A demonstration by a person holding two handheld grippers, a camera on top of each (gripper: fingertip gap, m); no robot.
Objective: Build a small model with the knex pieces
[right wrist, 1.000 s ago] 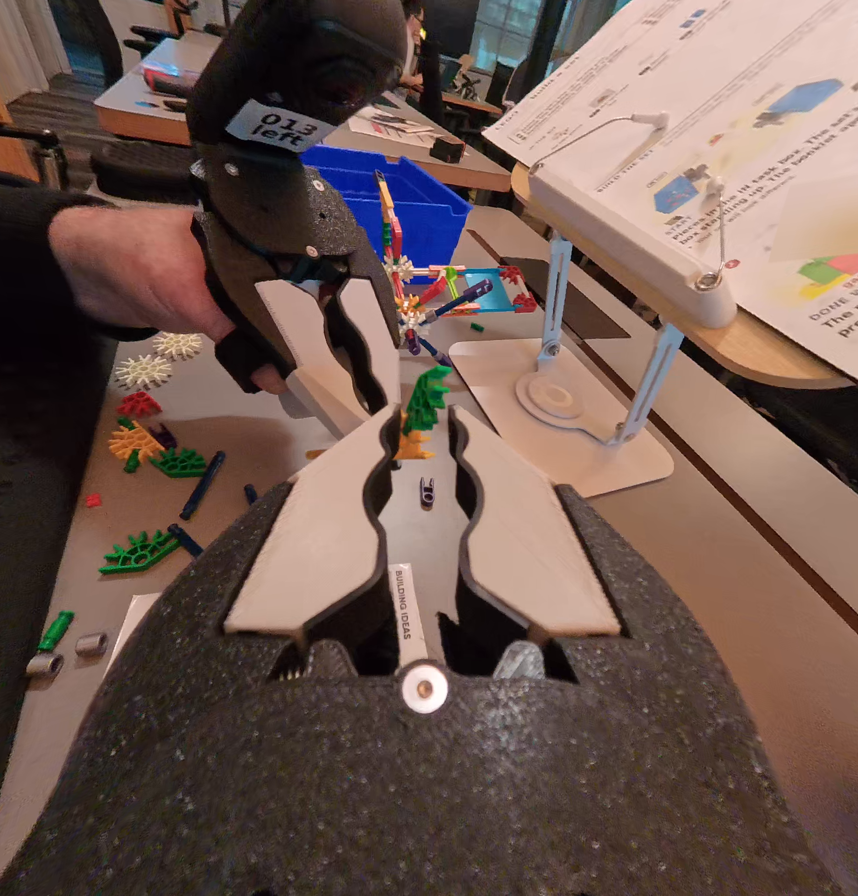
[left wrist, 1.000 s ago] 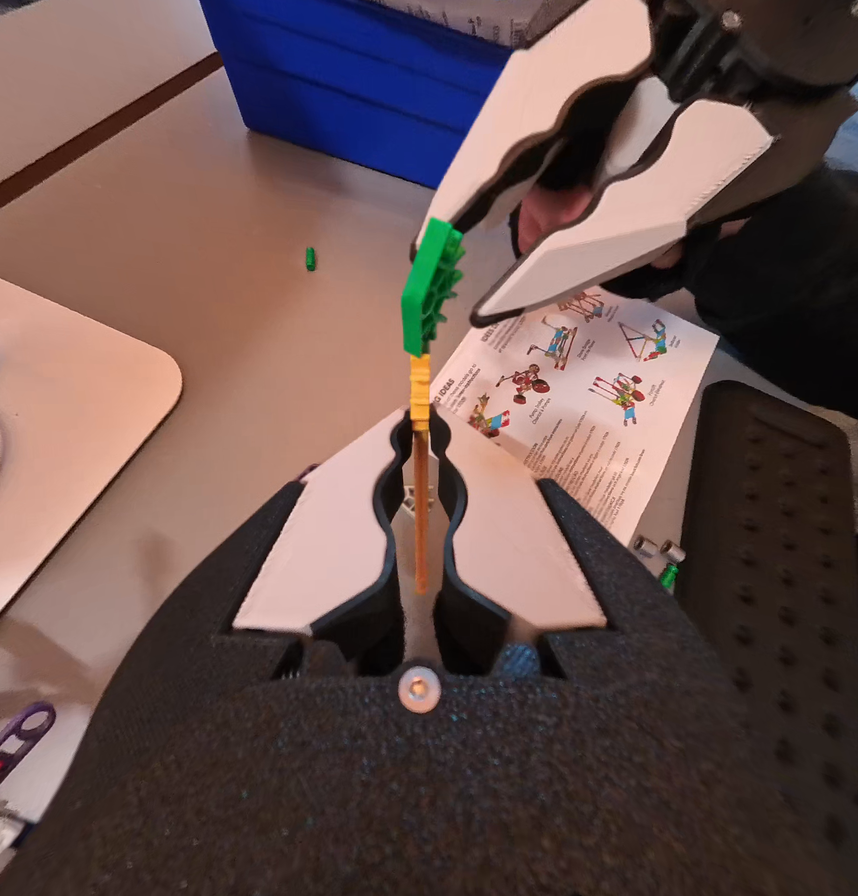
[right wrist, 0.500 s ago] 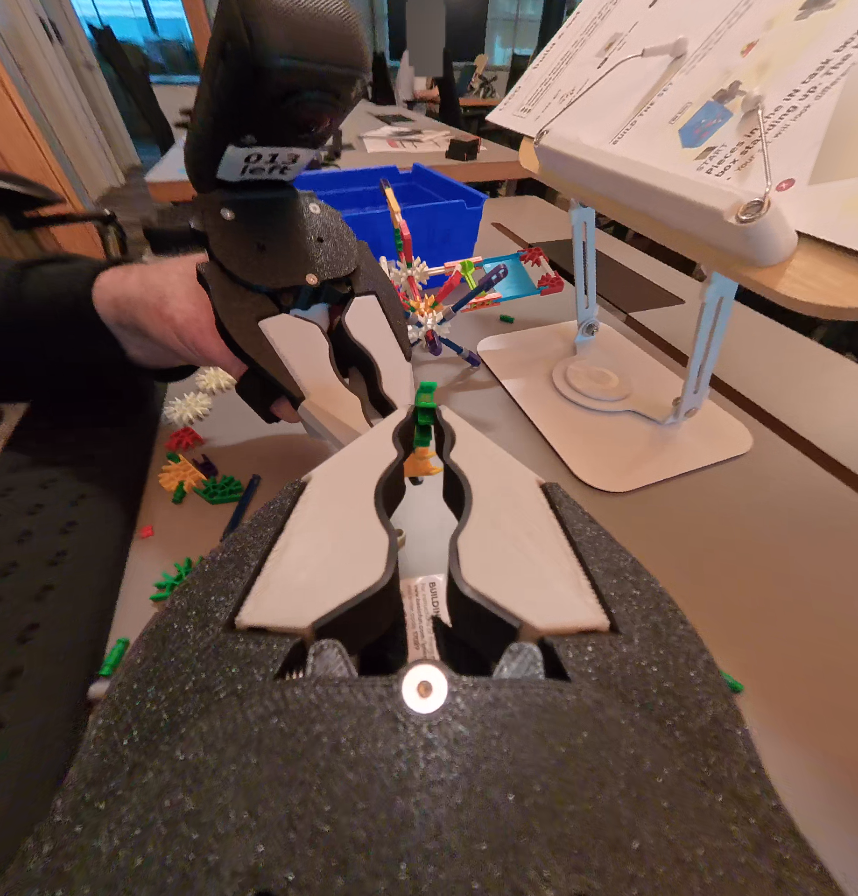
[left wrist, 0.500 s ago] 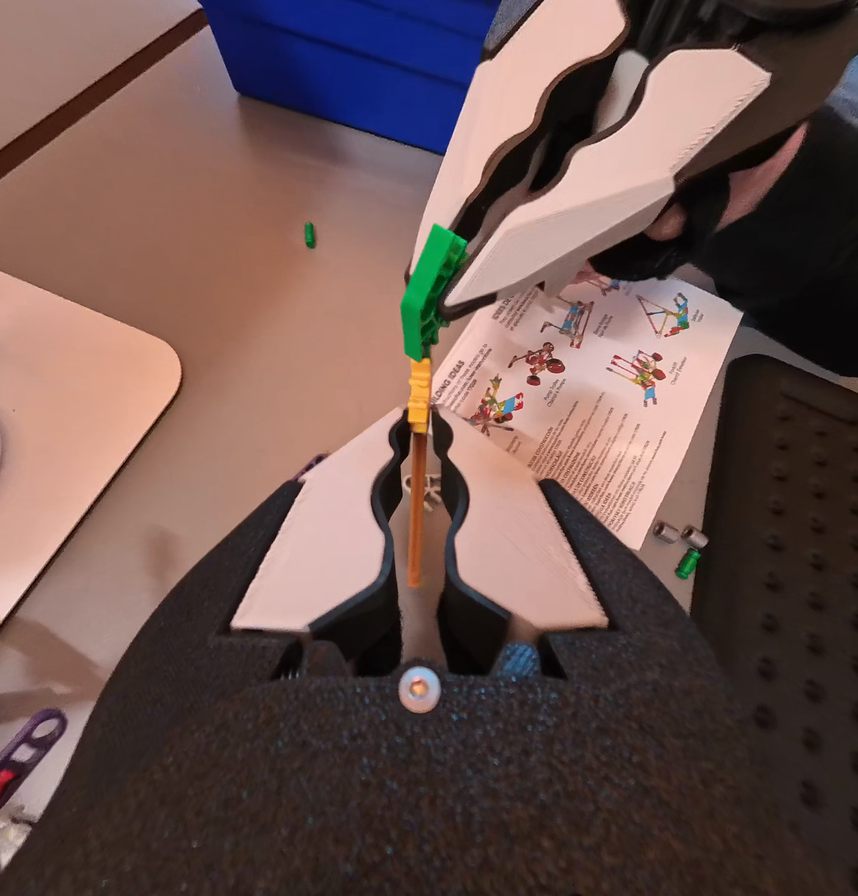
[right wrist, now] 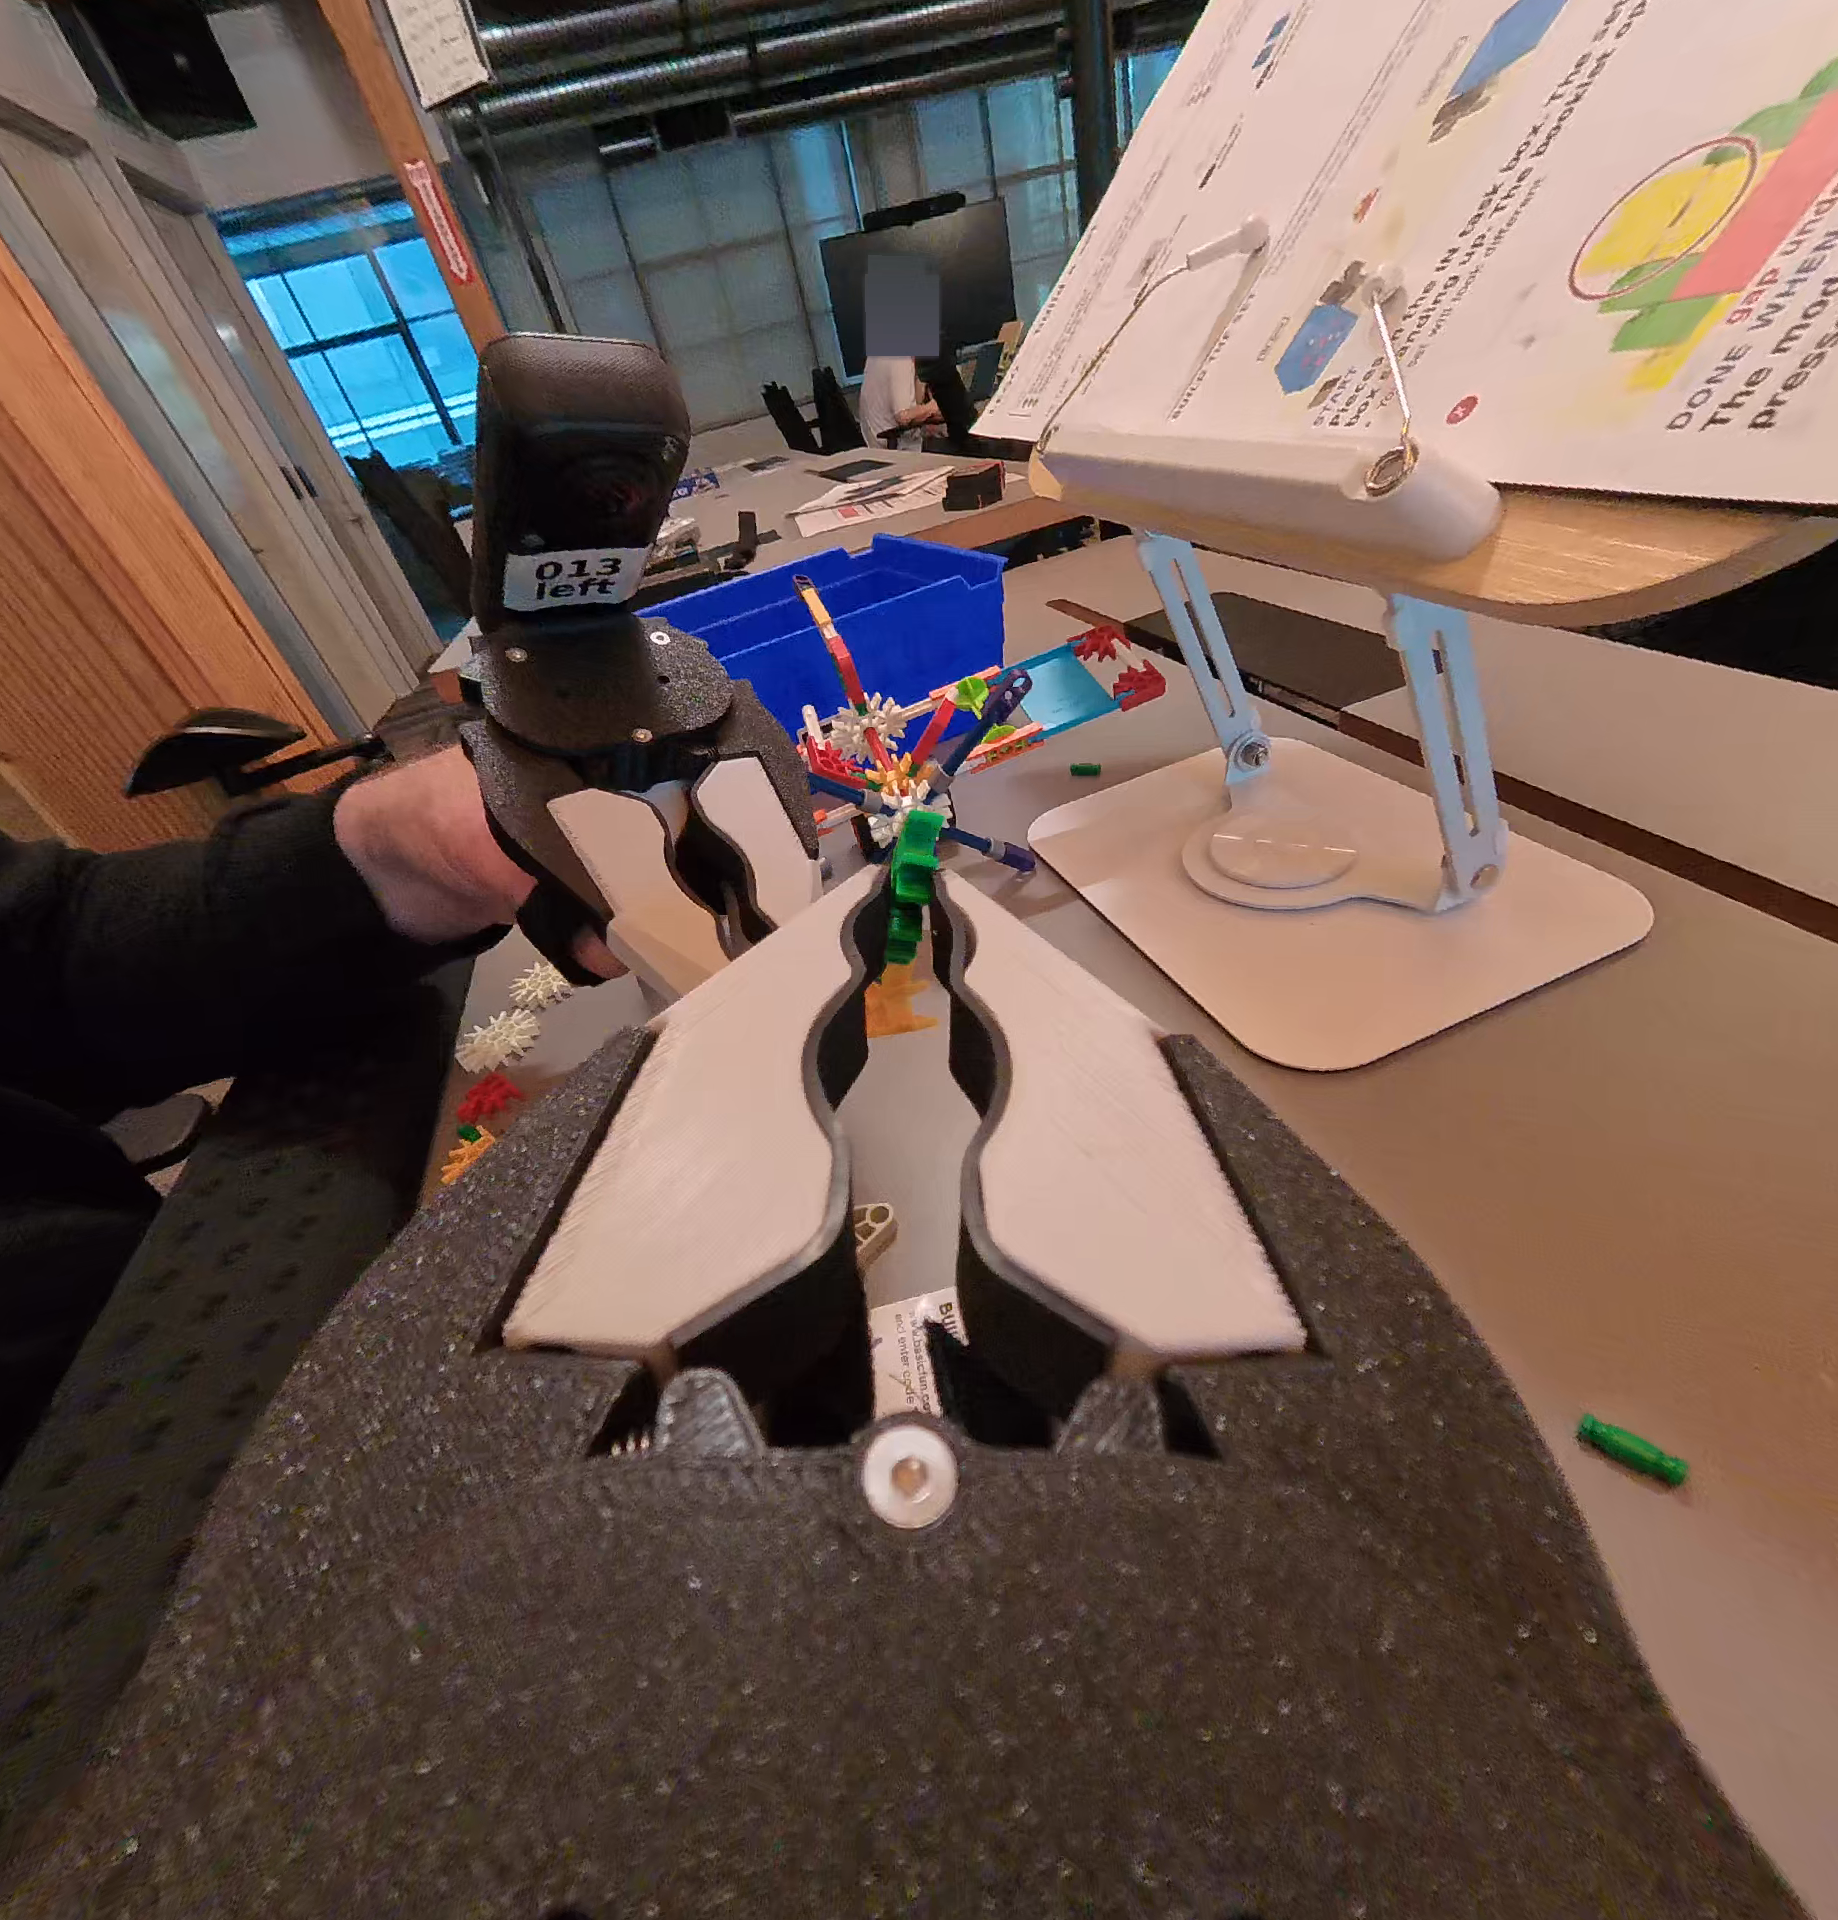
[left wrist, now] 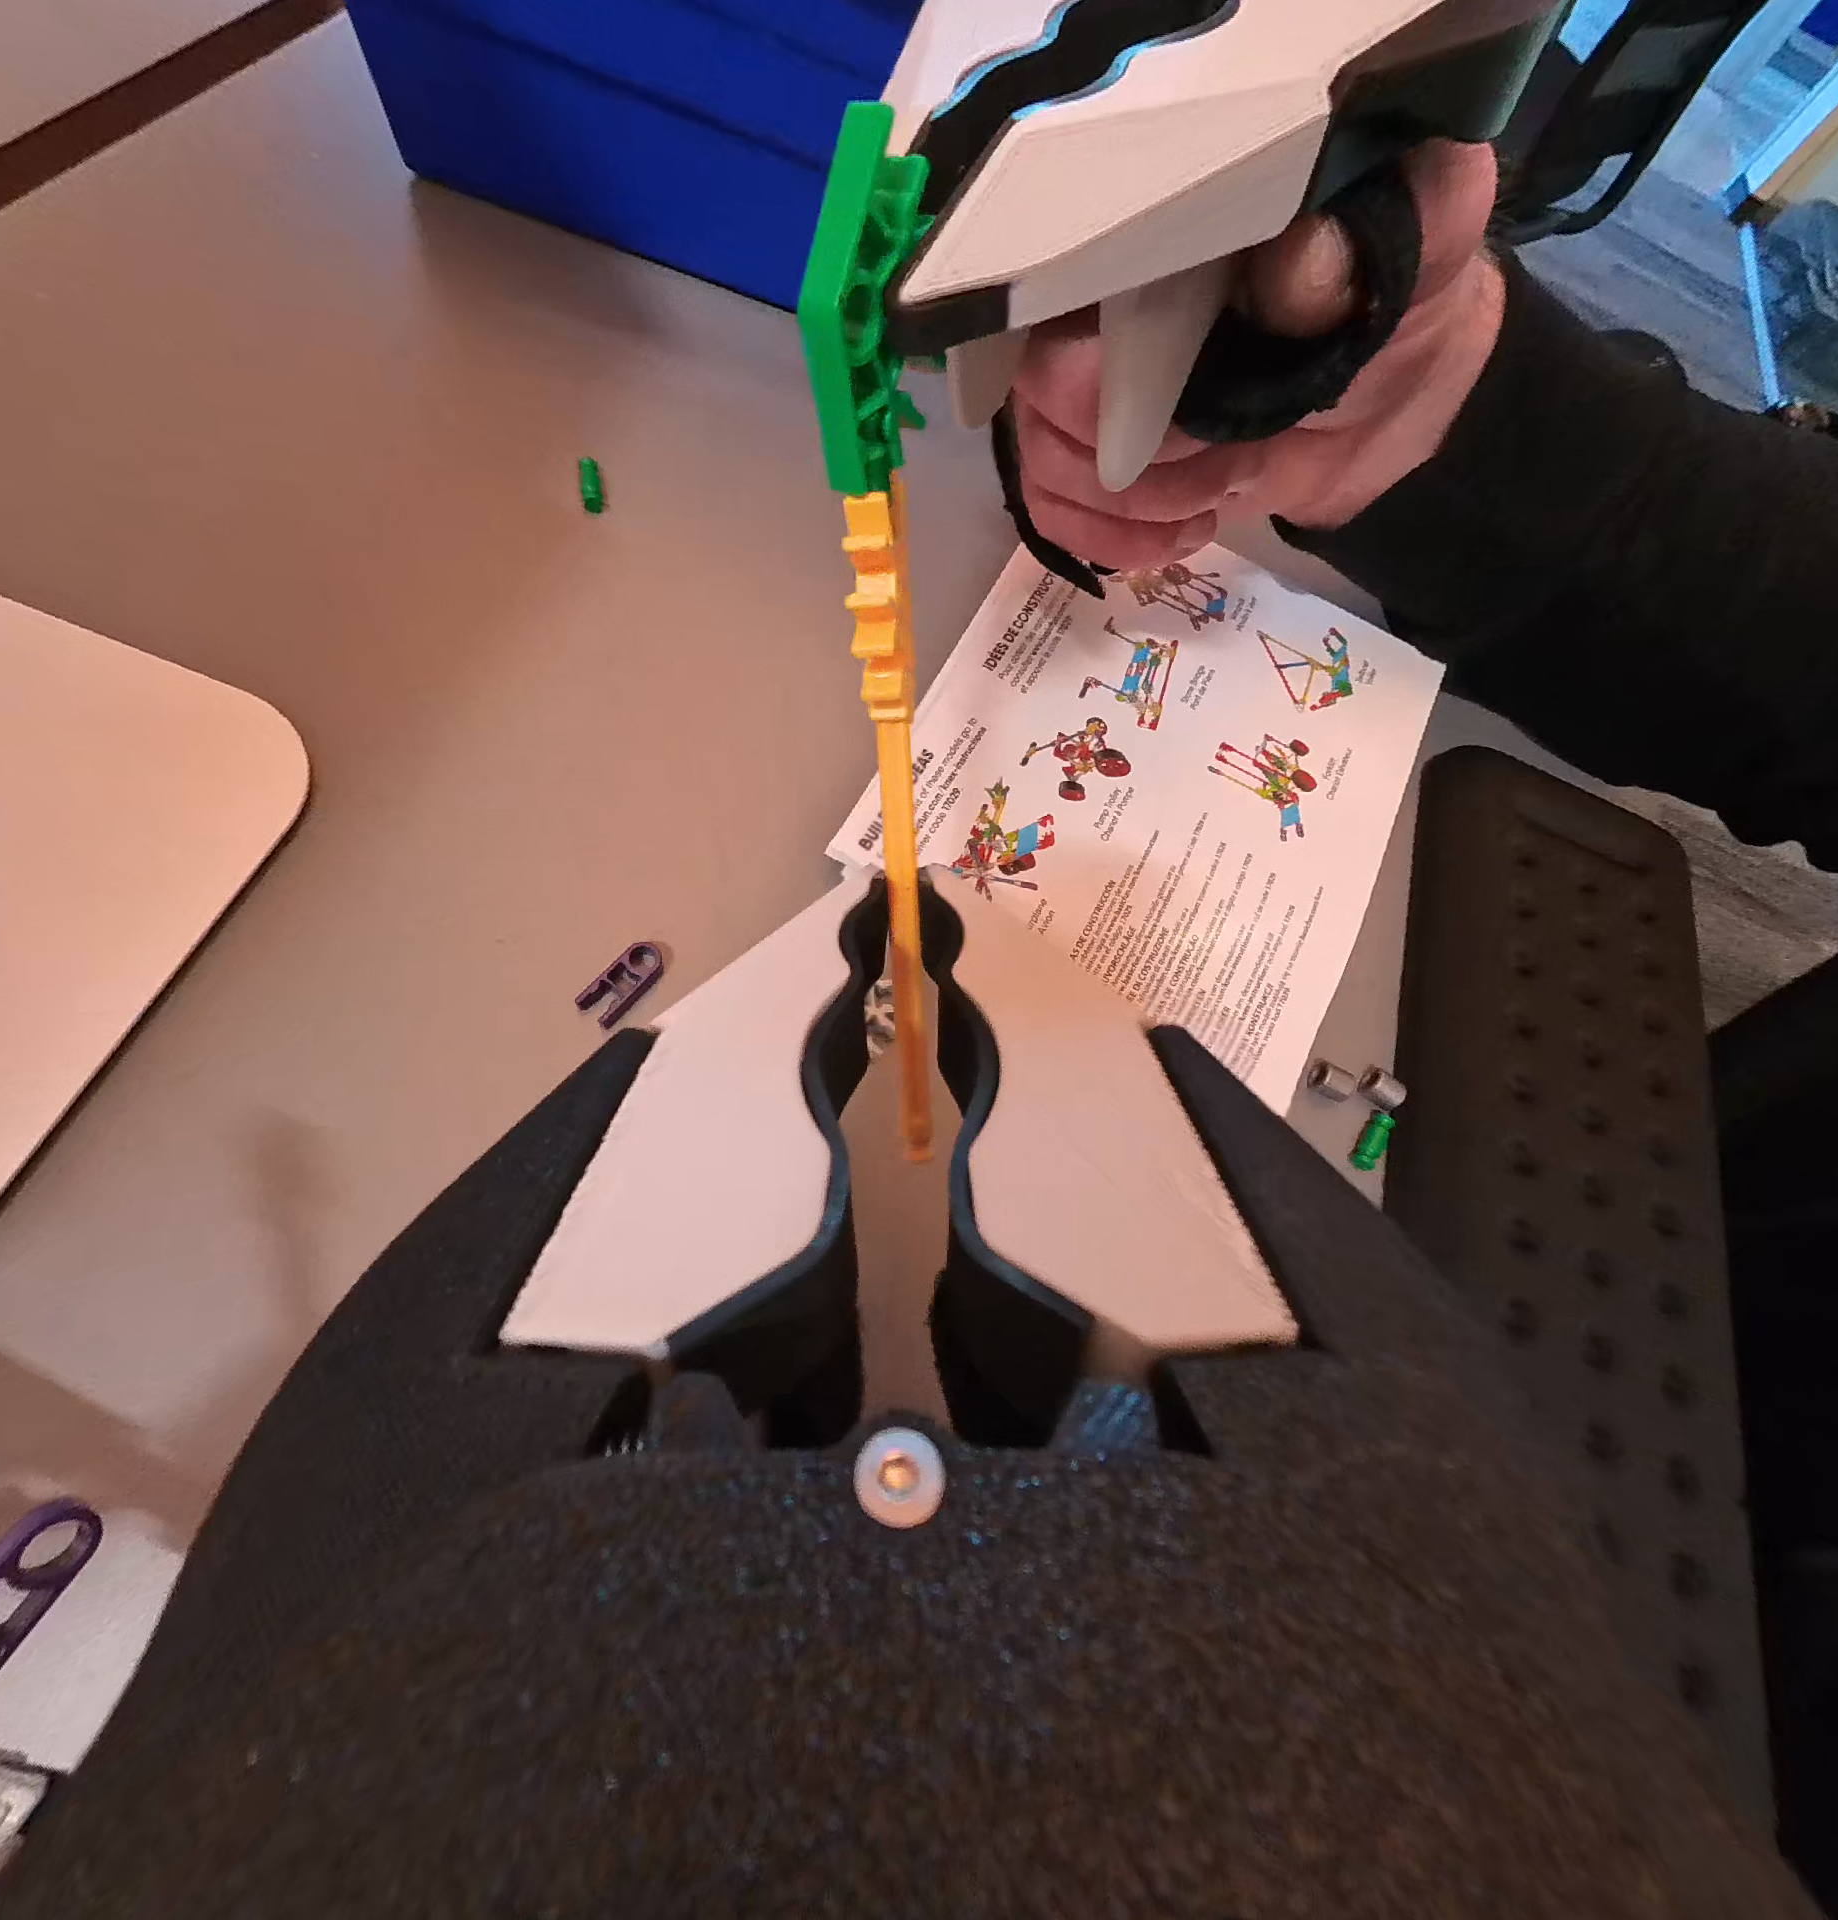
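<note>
Grey tabletop (left wrist: pixel 395 540) below: left gripper (left wrist: pixel 902 894) clamps the orange rod (left wrist: pixel 907 935) upright, right gripper (right wrist: pixel 910 896) pinches its green connector (left wrist: pixel 855 301), bracing both ends.

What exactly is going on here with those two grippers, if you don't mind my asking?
A person holds a gripper in each hand above a table. The left gripper is shut on a thin orange rod that carries a yellow connector. The right gripper is shut on a green connector sitting at the yellow one's far end. An instruction sheet and loose pieces lie below; a colourful built model stands by a blue bin.
</note>
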